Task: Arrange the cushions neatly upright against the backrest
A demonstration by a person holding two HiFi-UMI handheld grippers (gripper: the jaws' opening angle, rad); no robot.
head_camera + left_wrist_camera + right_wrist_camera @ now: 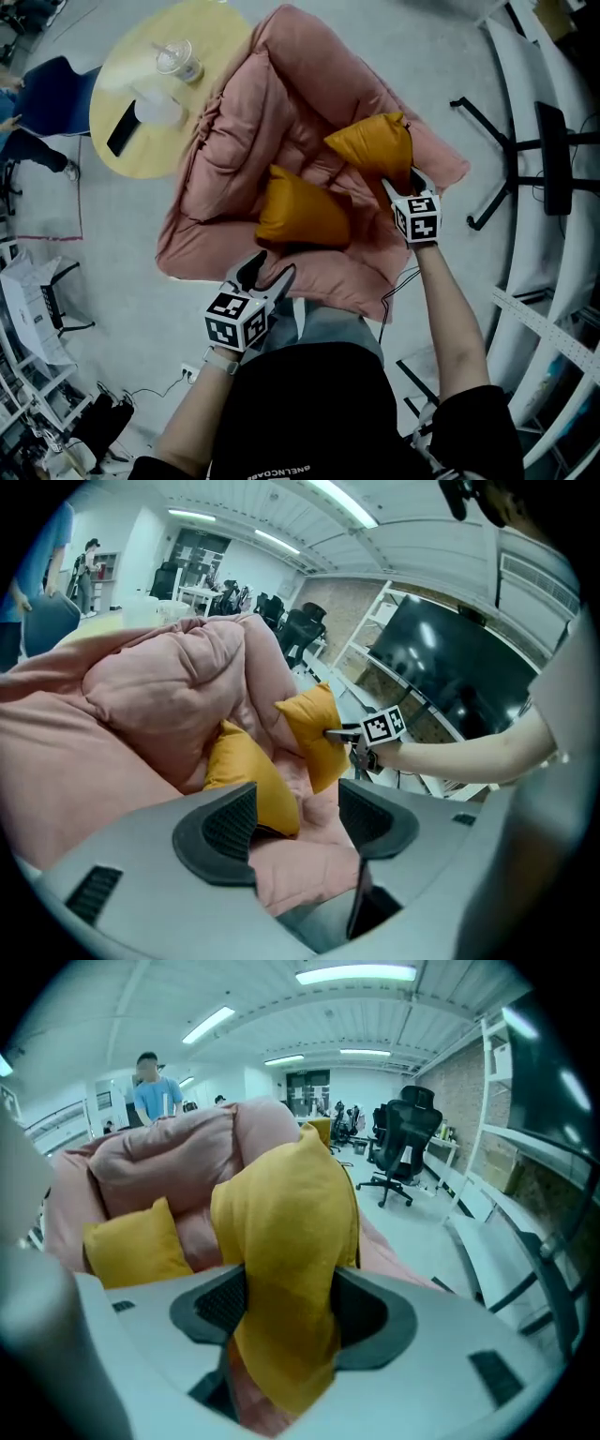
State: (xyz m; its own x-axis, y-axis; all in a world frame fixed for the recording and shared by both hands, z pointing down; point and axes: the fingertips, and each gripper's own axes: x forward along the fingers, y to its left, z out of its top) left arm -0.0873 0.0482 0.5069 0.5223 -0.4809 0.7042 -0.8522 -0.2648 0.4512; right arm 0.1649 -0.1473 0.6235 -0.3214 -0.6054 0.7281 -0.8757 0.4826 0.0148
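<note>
Right gripper (401, 190): clamped on 1 corner of the held cushion (373, 142), raised at the seat's right side
Left gripper (266, 274): jaws apart, nothing between them, by the sofa's (202, 230) front edge
Second cushion (302, 216): slumped flat on the seat, just ahead of the left gripper
Key relation: backrest (248, 98) lies beyond and left of the held cushion; the right hand is nearer

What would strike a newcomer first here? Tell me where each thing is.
The big pink padded seat fills the middle of the head view. The right gripper is shut on a mustard cushion over the seat's right side, while a second mustard cushion lies on the seat and the left gripper hangs open at its front edge. A round yellow table with a lidded cup stands at upper left.
</note>
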